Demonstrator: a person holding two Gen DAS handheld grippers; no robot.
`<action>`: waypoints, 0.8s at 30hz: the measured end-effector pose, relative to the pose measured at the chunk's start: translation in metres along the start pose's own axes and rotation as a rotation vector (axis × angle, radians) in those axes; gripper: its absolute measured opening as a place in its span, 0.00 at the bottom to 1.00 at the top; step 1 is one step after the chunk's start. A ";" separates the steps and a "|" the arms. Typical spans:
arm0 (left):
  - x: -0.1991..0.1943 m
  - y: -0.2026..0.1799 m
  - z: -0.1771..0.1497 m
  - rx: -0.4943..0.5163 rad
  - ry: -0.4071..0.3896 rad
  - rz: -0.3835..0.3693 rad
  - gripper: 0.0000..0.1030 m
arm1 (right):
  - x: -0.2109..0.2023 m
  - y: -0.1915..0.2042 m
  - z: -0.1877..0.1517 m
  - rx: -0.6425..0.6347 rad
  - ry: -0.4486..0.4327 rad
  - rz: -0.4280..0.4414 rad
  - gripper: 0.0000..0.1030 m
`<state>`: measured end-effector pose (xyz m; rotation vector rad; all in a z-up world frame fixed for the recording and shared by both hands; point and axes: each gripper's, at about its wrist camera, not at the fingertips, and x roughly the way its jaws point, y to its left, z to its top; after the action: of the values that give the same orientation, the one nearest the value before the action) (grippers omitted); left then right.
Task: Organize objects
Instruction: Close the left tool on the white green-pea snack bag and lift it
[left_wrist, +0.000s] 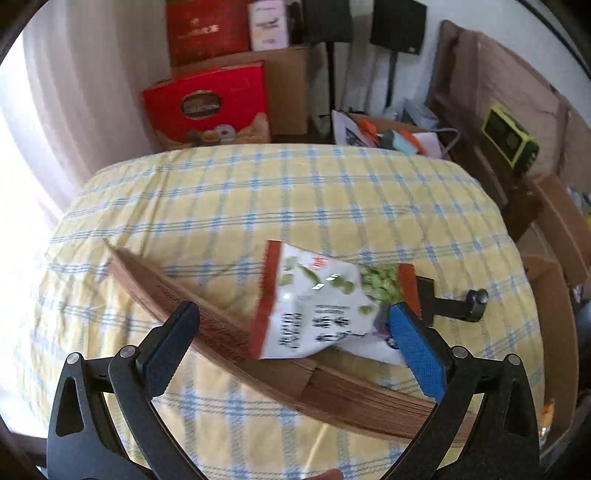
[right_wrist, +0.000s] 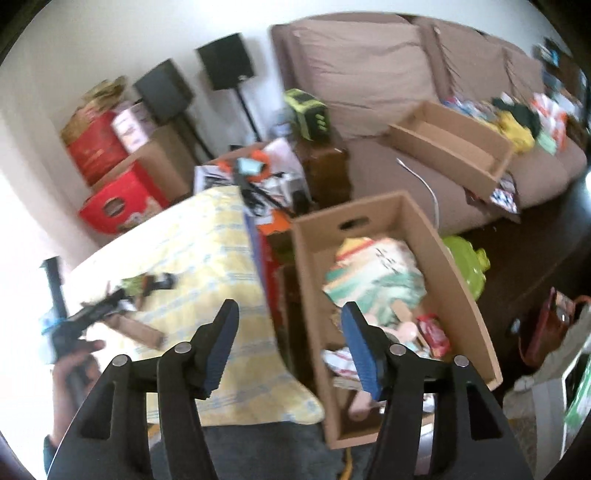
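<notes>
Left wrist view: the left gripper (left_wrist: 295, 339) stands wide open, nothing pressed between its pads. One white snack bag (left_wrist: 317, 306) printed with green beans lies on the rim of a flat cardboard box (left_wrist: 229, 332) on the yellow checked tablecloth (left_wrist: 258, 192); whether the right-hand pad touches the bag cannot be told. The bag's print is blurred, and the box is cut off by the gripper.

Right wrist view: the right gripper (right_wrist: 290, 347), jaws apart and empty, hangs over the edge of one open carton (right_wrist: 406, 218) holding packets too blurred to count. Two black speakers (right_wrist: 225, 61) stand behind.
</notes>
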<state>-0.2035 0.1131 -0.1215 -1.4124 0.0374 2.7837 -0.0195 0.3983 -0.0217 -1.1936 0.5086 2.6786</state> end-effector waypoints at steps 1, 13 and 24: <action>0.002 -0.002 0.001 -0.001 0.002 -0.012 0.99 | -0.003 0.010 0.003 -0.023 -0.008 0.003 0.67; 0.004 -0.006 0.001 0.012 0.001 -0.166 0.58 | 0.028 0.065 0.007 -0.111 0.031 0.044 0.74; -0.052 0.090 0.032 -0.259 -0.197 -0.128 0.38 | 0.108 0.118 0.019 -0.145 0.144 0.084 0.81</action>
<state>-0.2010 0.0239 -0.0593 -1.1244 -0.4141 2.8838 -0.1380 0.2972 -0.0623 -1.4432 0.3984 2.7540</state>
